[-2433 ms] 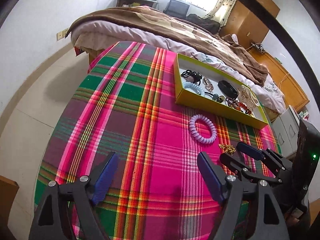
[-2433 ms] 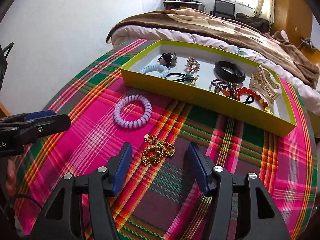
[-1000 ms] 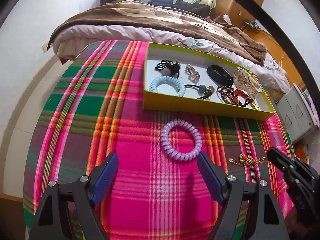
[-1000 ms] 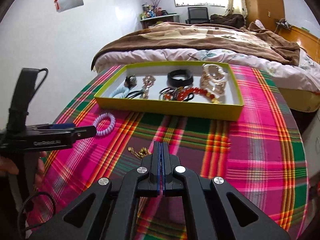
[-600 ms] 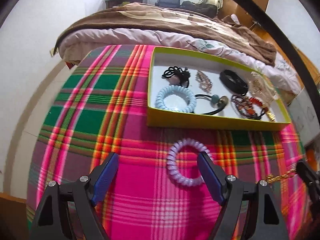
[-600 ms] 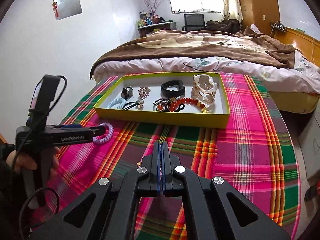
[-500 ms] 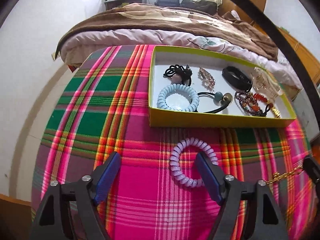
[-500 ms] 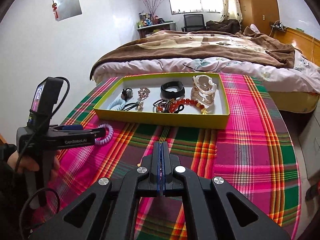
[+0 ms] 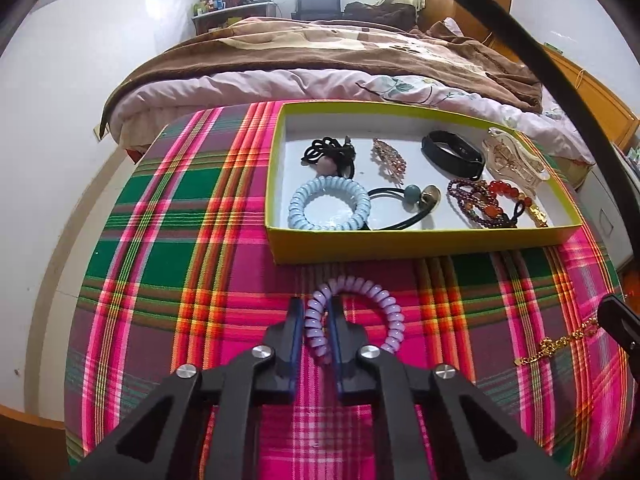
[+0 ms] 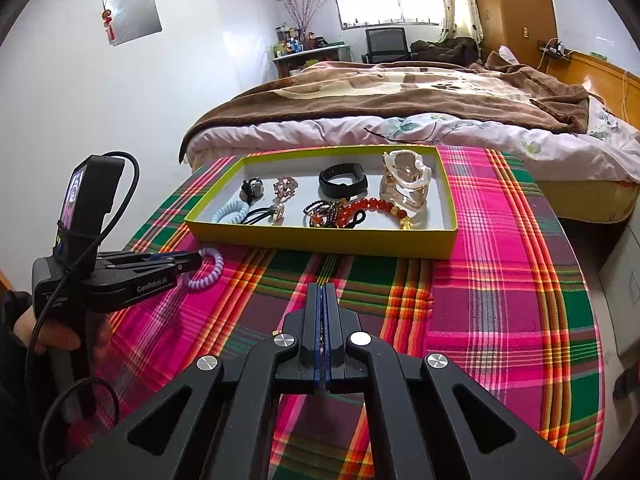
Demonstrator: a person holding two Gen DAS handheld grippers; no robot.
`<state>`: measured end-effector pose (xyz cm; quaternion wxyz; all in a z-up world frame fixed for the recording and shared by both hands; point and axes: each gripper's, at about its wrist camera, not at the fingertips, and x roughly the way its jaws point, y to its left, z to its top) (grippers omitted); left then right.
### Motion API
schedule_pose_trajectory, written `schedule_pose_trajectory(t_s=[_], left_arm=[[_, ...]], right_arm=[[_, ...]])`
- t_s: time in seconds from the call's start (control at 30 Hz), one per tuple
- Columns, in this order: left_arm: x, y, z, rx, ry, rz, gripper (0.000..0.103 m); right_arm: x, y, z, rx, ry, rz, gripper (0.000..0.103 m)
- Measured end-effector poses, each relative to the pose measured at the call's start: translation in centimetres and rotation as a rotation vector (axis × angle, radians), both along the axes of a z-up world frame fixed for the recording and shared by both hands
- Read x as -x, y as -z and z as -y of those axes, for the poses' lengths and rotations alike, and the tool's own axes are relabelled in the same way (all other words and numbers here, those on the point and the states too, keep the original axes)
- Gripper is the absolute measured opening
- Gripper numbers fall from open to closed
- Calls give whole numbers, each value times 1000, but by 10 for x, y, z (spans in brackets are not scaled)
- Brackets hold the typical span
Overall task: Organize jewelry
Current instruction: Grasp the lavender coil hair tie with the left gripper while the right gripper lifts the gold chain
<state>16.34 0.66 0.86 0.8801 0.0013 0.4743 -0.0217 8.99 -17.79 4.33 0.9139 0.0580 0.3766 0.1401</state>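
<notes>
lilac coil hair tie (image 9: 357, 311) pinched on its left side by left gripper (image 9: 314, 312) | right gripper (image 10: 324, 292) clamps gold chain (image 9: 560, 342) | risk: springy coil slips out, chain snags yellow tray's (image 9: 420, 242) near wall

Left hand-held gripper (image 9: 316, 322) clamped; right (image 10: 323, 300) too (pads together).

A bedroom in a home. A bed with a brown fleece blanket (image 10: 400, 92) over pale pink floral bedding (image 10: 440, 132) fills the room behind a table under a pink-and-green plaid cloth (image 9: 168, 216). By the curtained window (image 10: 388, 8) stand a cluttered shelf of bottles (image 10: 296, 46) and a black office chair (image 10: 386, 42); an orange wooden wardrobe (image 10: 508, 4) lines the right wall.
</notes>
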Motion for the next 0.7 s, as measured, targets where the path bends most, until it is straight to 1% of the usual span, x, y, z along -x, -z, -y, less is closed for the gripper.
schedule_pose_trajectory(t_s=[0.07, 0.2, 0.63, 0.7], left_arm=[[1, -1, 1, 20, 6, -1, 10], [6, -7, 1, 34, 15, 19, 10], [14, -43, 4, 71, 56, 88, 10], [13, -47, 3, 87, 63, 92, 10]], right_arm=[[-1, -1, 0, -1, 4, 6, 0], [-2, -5, 1, 0, 4, 15, 0], [-8, -33, -3, 6, -12, 87, 0], [-9, -37, -3, 7, -17, 96, 0]])
